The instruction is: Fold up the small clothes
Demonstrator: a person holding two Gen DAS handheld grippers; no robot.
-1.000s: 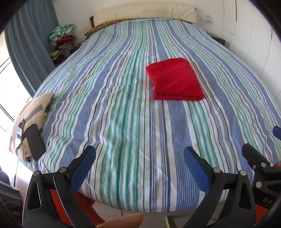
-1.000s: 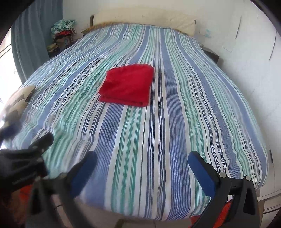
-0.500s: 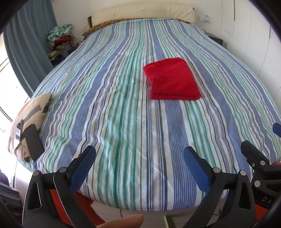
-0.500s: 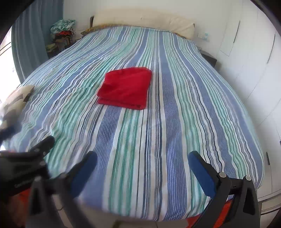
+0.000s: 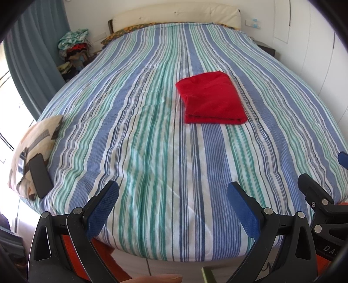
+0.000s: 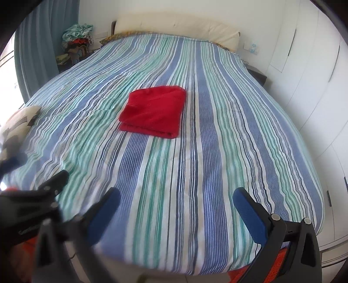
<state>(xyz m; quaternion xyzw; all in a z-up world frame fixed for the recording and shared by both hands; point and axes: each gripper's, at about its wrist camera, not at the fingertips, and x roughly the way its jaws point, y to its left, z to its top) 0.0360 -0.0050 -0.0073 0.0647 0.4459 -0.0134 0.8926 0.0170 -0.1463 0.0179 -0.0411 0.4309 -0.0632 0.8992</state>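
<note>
Nearest the cameras, the left gripper with its blue textured pads was held with jaws wide apart and nothing between them, just off the foot of the bed. The right gripper stood the same way, jaws spread and empty, its left finger blurred in its own view.

Farther in, well apart from both tools, the red knitted garment lay as a neat folded rectangle on the middle of the blue, green and white striped bedspread. Judging by that, the folding of this piece looked complete. The risk from here would be a careless reach: a pad catching the top layer or dragging the soft cover beneath could pull the fold open or skew it. The cover was loosely wrinkled, so it would probably slide with anything tugged across it.

At the near left edge sat a cream patterned cushion with a dark phone resting on it. Beyond were a cream padded headboard, a blue-grey curtain, a heap of mixed clothes in the far left corner, and white wardrobe doors along the right wall.
</note>
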